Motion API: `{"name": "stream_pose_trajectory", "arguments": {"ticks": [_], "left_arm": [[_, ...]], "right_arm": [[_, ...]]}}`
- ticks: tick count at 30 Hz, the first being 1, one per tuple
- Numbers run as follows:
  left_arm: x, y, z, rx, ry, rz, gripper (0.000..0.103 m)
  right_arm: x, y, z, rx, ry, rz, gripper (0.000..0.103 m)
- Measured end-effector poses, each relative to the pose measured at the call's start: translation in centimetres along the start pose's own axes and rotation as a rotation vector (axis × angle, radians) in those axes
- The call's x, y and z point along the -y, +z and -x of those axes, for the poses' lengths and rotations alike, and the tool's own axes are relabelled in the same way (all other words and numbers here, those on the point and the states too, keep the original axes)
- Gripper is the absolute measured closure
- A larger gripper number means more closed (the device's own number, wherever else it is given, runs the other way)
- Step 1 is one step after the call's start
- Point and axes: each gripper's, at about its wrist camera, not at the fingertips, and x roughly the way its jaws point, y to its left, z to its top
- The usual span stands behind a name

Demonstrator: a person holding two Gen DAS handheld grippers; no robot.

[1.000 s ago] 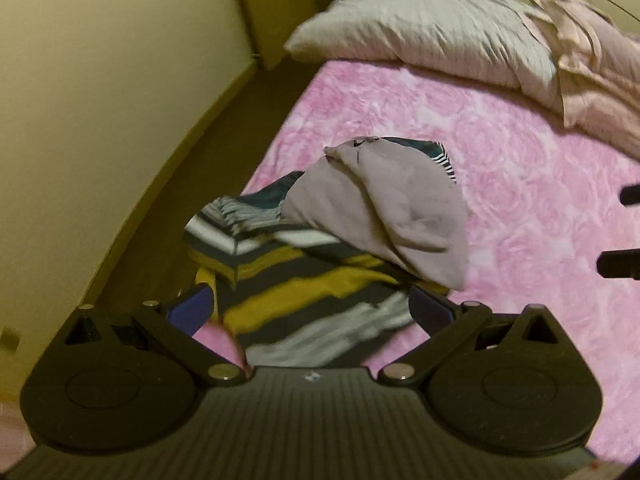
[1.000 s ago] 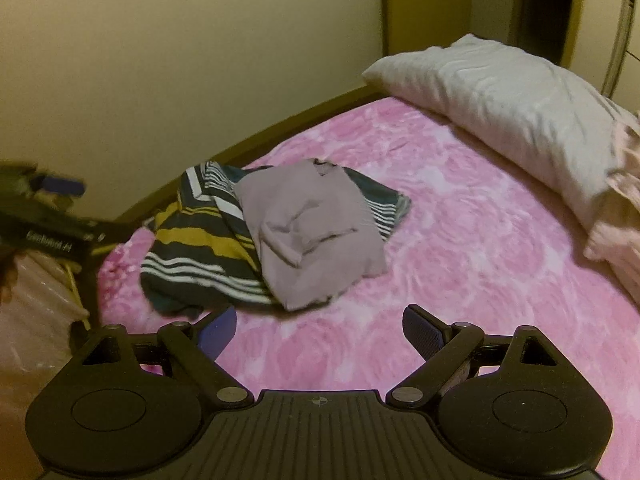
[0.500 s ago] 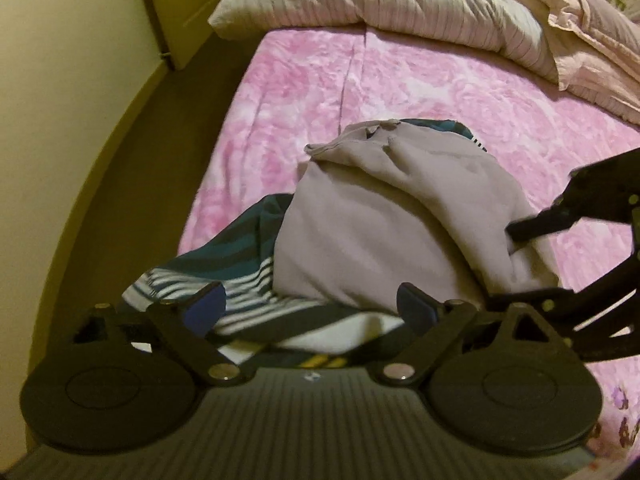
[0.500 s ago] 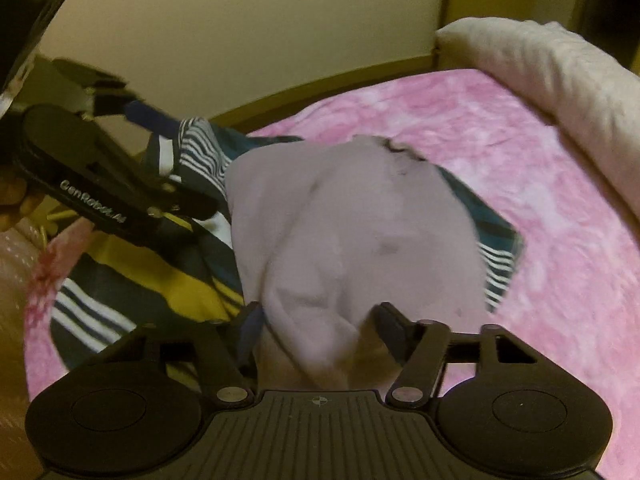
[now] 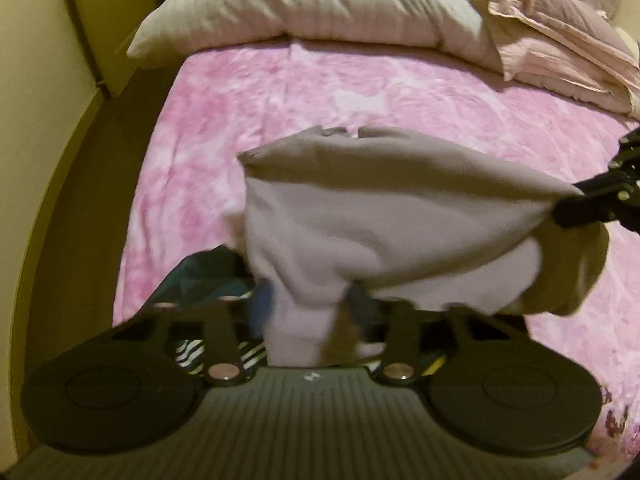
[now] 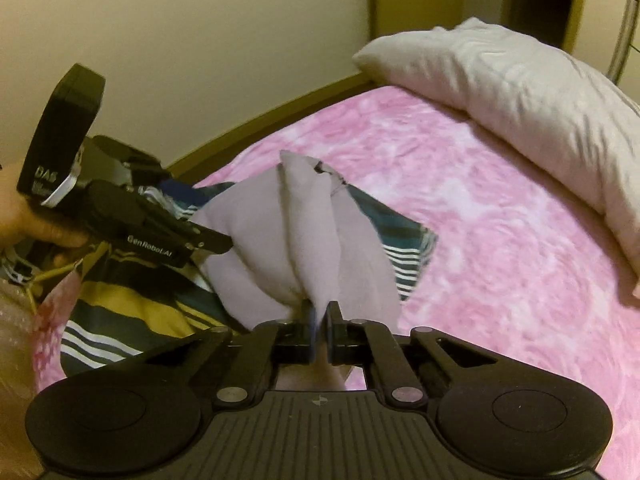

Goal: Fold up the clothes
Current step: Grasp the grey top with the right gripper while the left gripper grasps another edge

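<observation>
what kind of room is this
Most likely a bedroom: a bed with a pink floral bedspread, a pale pillow at its head, and clothes such as a striped garment lying on it.

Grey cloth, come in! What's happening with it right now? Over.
Right gripper shut on grey cloth. Left gripper closing, cloth bunched between its fingers. Cloth stretched between both, above striped garment. Nothing blocking.

two wrist cameras look steeply down, close over the pink bed; both show the grey garment.
</observation>
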Motion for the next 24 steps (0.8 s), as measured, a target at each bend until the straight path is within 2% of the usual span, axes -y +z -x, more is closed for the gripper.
{"name": "stream_pose_trajectory", "arguments": {"ticks": [1,3,8,13,16,19,20,22,24], "left_arm": [[0.7,0.3,0.4,0.001,0.009,-0.017,0.098],[2.0,1.0,1.7,0.021,0.007,-0.032,0.103],[7.7,3.4,6.5,0.095,-0.023,-0.069,0.103],[18.1,6.6,10.5,0.184,-0.097,-0.127,0.103],[26.7,7.1,12.6,0.235,-0.147,-0.166,0.103],[36.4,5.6,12.9,0.225,-0.219,-0.220,0.103],[39.6,4.6,12.4,0.194,-0.254,-0.231,0.103],[45.4,2.2,10.4,0.093,-0.317,-0.259,0.095],[50.3,-0.6,8.5,-0.010,-0.361,-0.275,0.093]], "right_arm": [[0.2,0.0,0.3,0.009,-0.004,-0.011,0.103],[1.0,-0.4,2.1,0.035,-0.016,-0.046,0.103],[4.8,-2.5,8.3,0.102,-0.080,-0.131,0.103],[9.4,-7.4,18.0,0.163,-0.185,-0.188,0.103],[12.5,-12.6,25.2,0.194,-0.286,-0.194,0.103],[15.2,-19.3,31.0,0.183,-0.354,-0.229,0.102],[16.1,-22.4,32.5,0.150,-0.368,-0.253,0.102],[17.8,-28.7,34.5,0.048,-0.380,-0.322,0.101],[18.7,-34.1,35.5,-0.058,-0.388,-0.383,0.091]]}}
